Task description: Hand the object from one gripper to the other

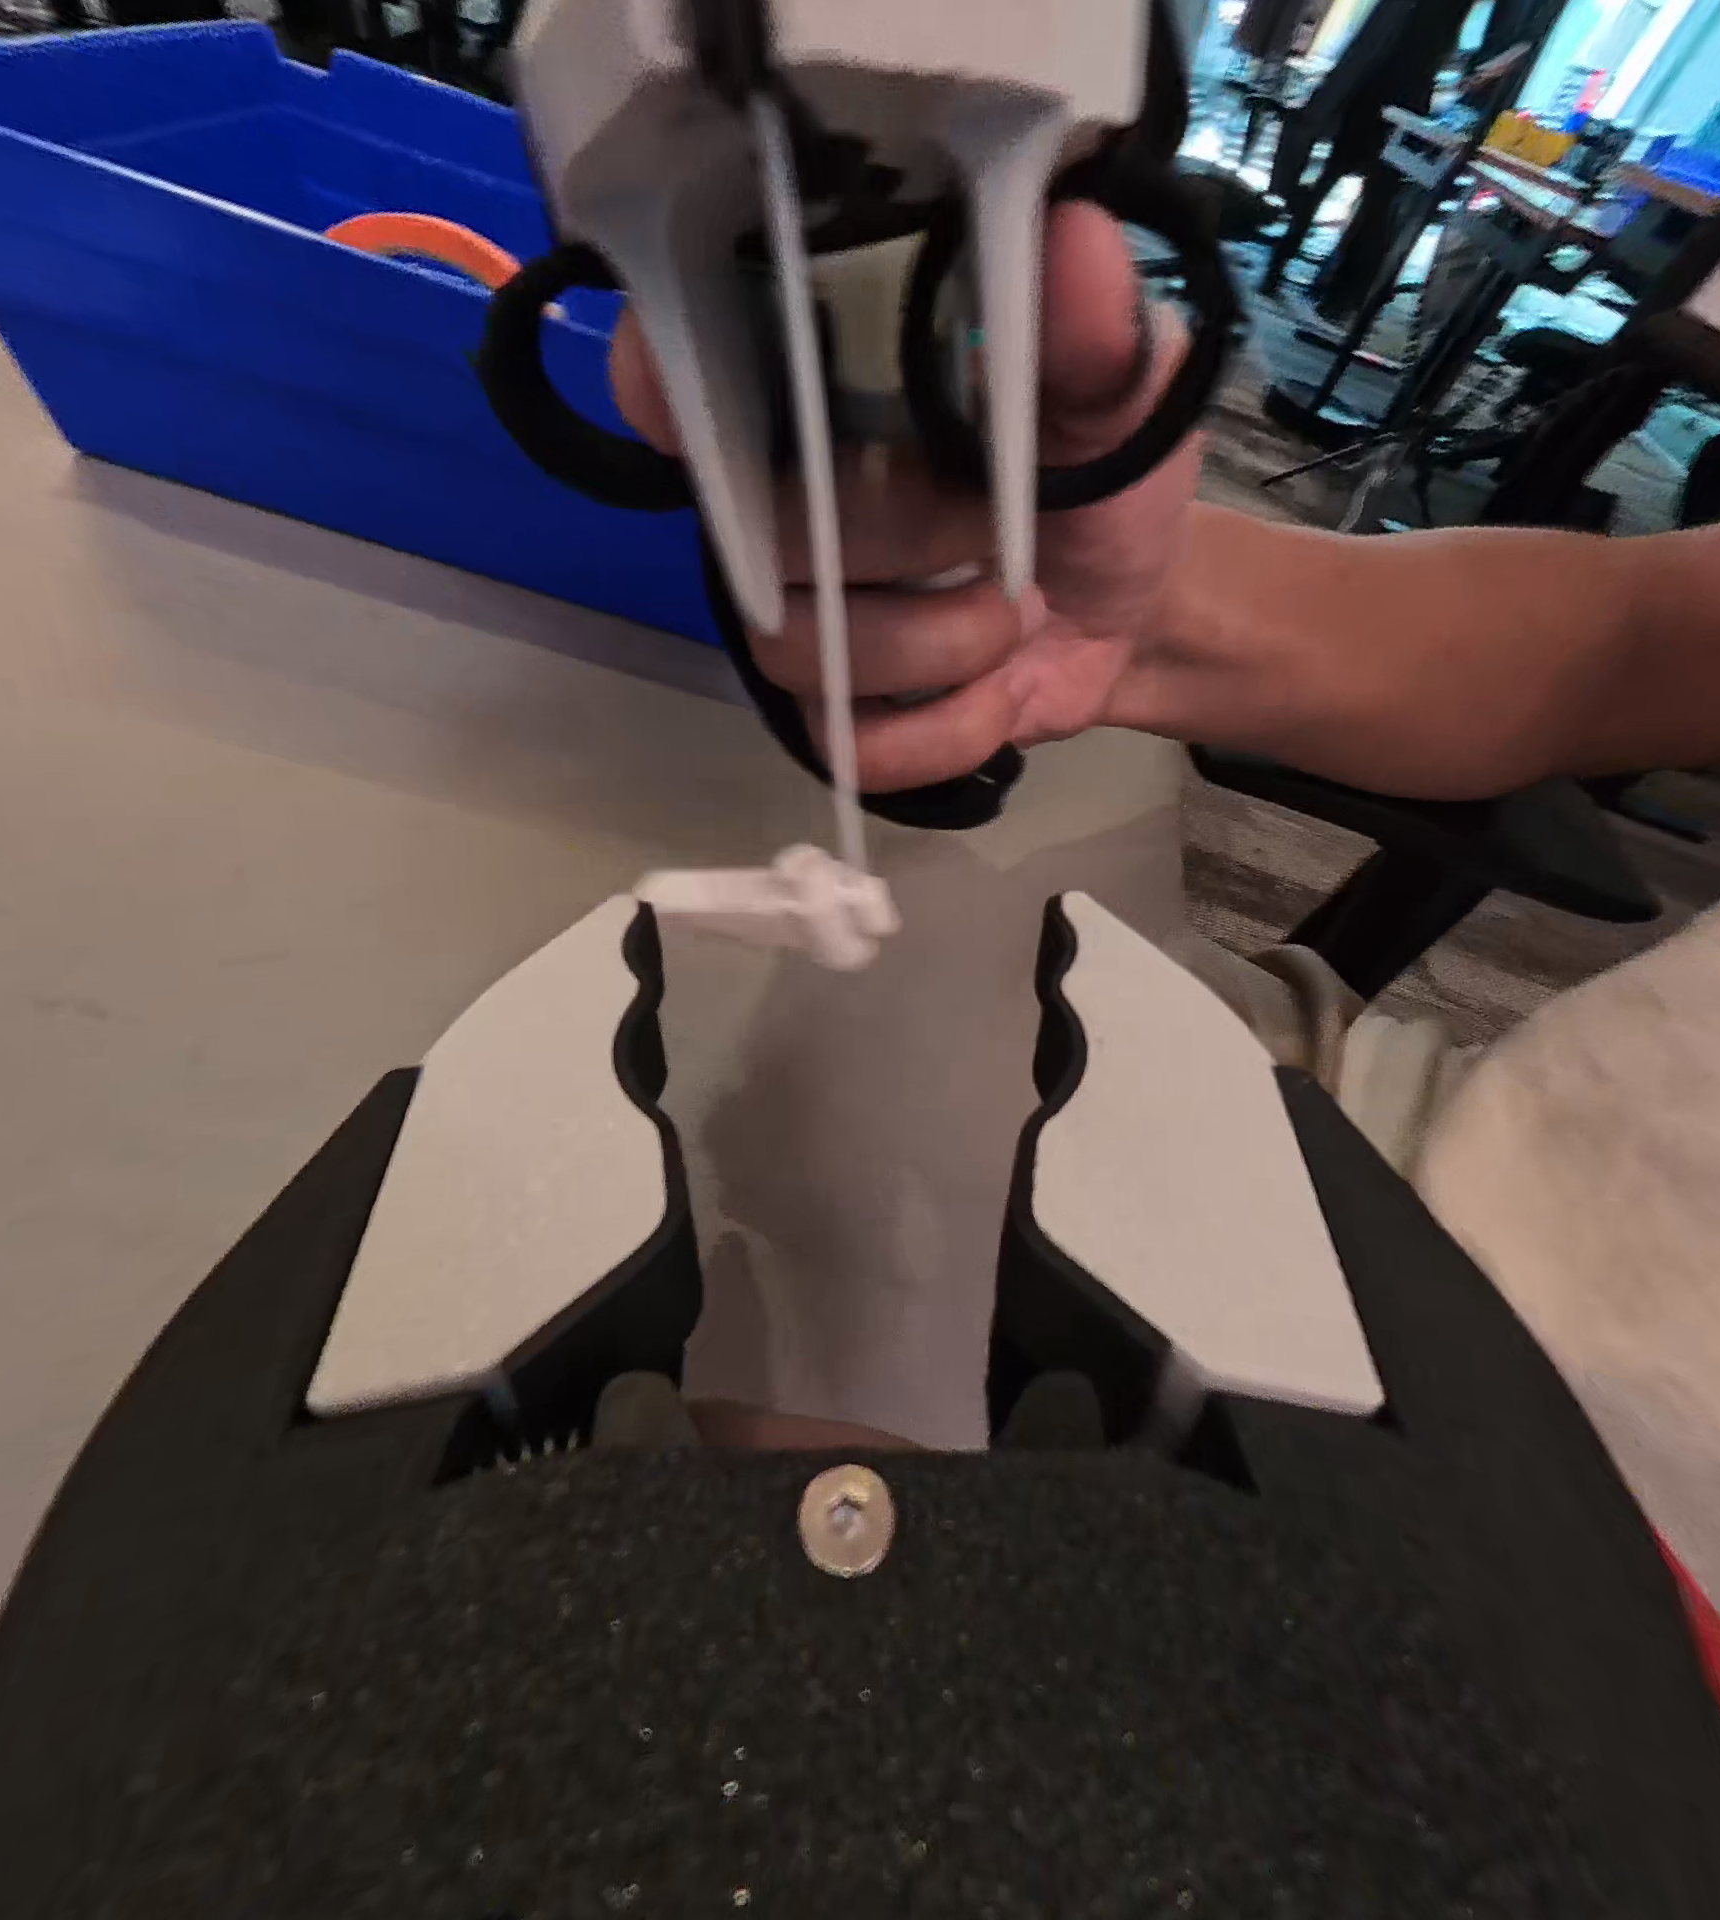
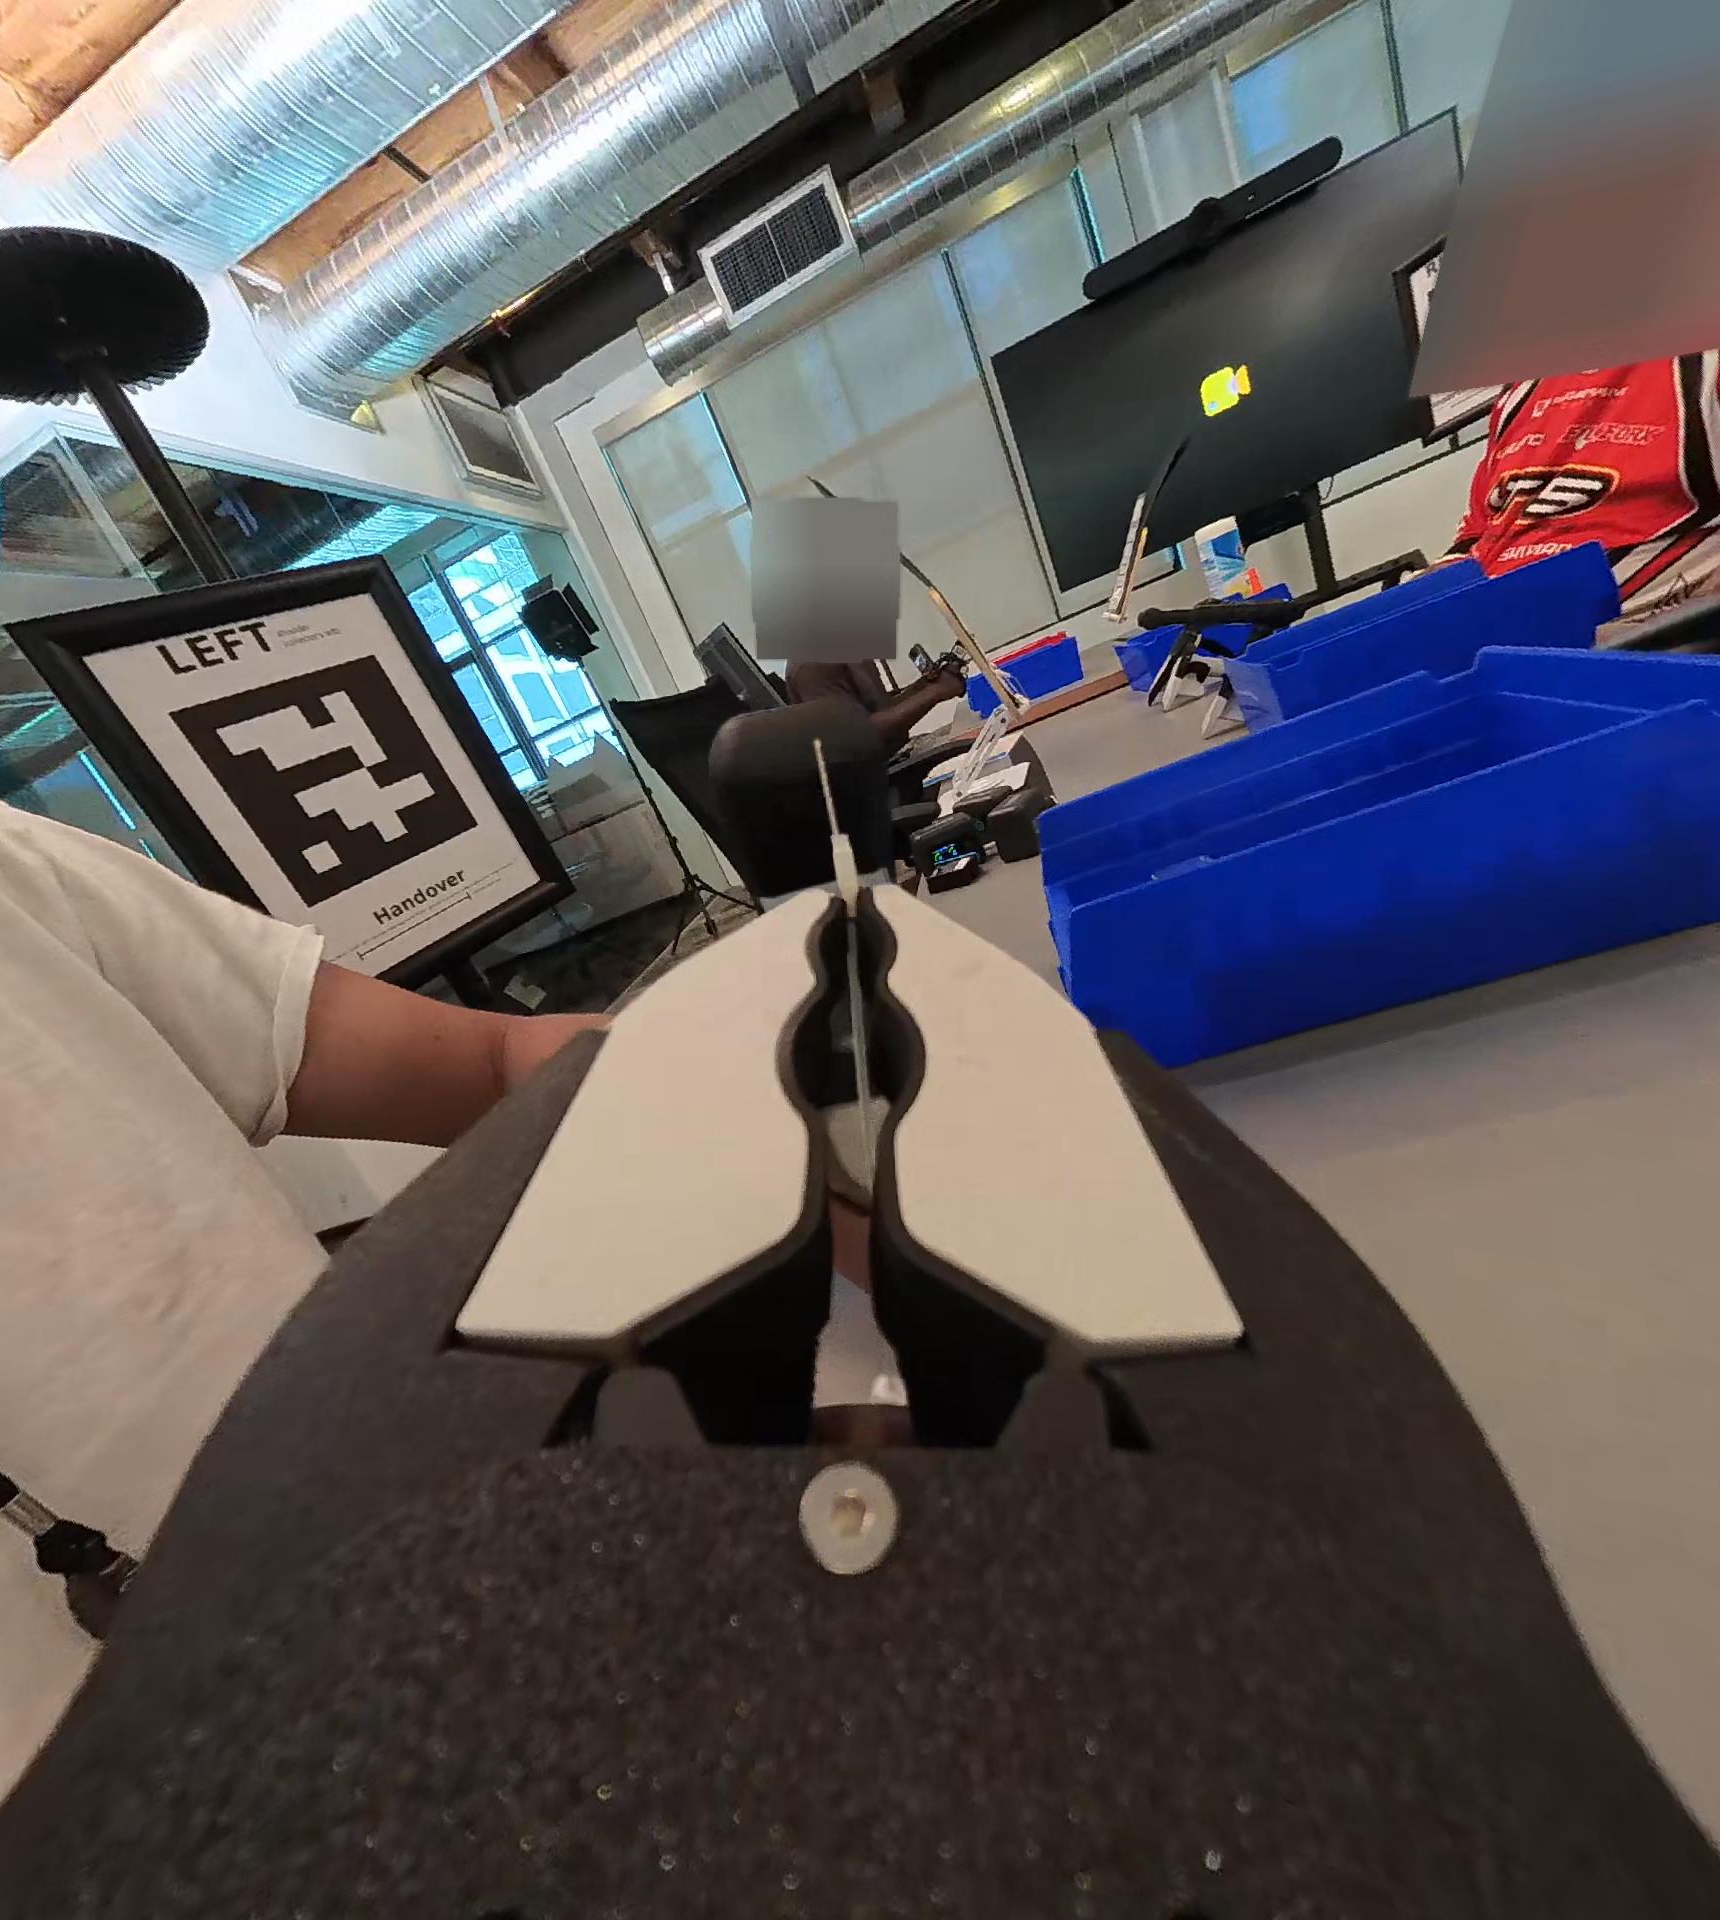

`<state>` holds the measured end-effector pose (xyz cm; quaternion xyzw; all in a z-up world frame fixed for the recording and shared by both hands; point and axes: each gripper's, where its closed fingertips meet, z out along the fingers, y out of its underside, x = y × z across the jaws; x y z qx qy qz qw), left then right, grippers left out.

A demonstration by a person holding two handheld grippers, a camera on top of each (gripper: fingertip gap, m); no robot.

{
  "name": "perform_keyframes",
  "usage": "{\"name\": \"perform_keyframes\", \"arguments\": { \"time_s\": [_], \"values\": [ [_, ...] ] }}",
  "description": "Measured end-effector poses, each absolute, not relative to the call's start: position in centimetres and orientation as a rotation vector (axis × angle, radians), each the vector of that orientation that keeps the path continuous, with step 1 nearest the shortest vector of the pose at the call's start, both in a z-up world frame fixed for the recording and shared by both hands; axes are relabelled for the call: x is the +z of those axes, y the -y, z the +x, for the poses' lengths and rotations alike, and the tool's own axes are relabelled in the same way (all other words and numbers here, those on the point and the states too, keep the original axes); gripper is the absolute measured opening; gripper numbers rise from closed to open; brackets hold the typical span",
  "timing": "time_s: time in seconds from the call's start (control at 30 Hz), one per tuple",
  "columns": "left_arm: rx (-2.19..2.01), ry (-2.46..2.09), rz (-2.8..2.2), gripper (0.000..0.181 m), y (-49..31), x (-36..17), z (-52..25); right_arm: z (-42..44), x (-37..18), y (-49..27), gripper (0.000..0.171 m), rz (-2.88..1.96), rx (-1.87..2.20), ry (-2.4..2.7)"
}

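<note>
One pale grey table (image 1: 108, 831) is seen carrying several blue plastic bins, one (image 1: 243, 312) holding an orange ring (image 1: 425, 244) near the table's far edge in the left wrist view, and three or more (image 2: 1407, 831) are counted toward the far right edge in the right wrist view. Two grippers are counted: the left gripper (image 1: 851, 914) is held low and level with its jaws spread wide and nothing between them, while the right gripper (image 2: 854, 904) is pointed down at it from above, gripped by a bare hand (image 1: 1001, 623). One thin white plastic stick with a small blocky end (image 1: 814, 520) is pinched between the right gripper's pressed-together fingers (image 2: 991, 1091), its blocky end hanging just beyond the left fingertips, above the table's near edge.
</note>
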<state>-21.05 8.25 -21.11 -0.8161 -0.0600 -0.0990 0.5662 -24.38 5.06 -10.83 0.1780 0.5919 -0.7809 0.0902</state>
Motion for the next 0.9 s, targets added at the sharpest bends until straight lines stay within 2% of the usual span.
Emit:
{"name": "perform_keyframes", "arguments": {
  "time_s": [0.1, 0.17, 0.5, 0.63, 0.7, 0.8, 0.9],
  "values": [
    [-0.151, 0.205, -1.932, 0.066, -8.7, -21.8, -22.5, -24.3, -10.9, -4.8, 0.001, 0.531, -2.320, -1.792],
    [-0.107, 0.187, -1.964, 0.050, -8.8, -22.4, -22.6, -24.3, -11.0, -4.8, 0.001, 0.538, -2.319, -1.803],
    [0.109, 0.216, -1.977, 0.049, -7.9, -22.0, -24.6, -25.9, -11.5, -6.6, 0.004, 0.657, -2.347, -1.848],
    [0.427, 0.221, -1.990, 0.049, -6.0, -21.2, -27.5, -26.8, -14.5, -7.3, 0.047, 0.788, -2.192, -2.056],
    [0.664, 0.190, -2.008, 0.049, -4.5, -20.7, -29.2, -26.8, -16.9, -7.5, 0.063, 0.864, -2.031, -2.081],
    [0.948, 0.147, -2.043, 0.048, -2.3, -19.9, -31.3, -27.1, -19.6, -7.6, 0.068, 0.999, -1.851, -2.070],
    [1.167, 0.065, -2.068, 0.048, -1.0, -19.5, -32.3, -28.0, -19.9, -6.6, 0.068, 1.119, -1.834, -2.116]
  ]
}}
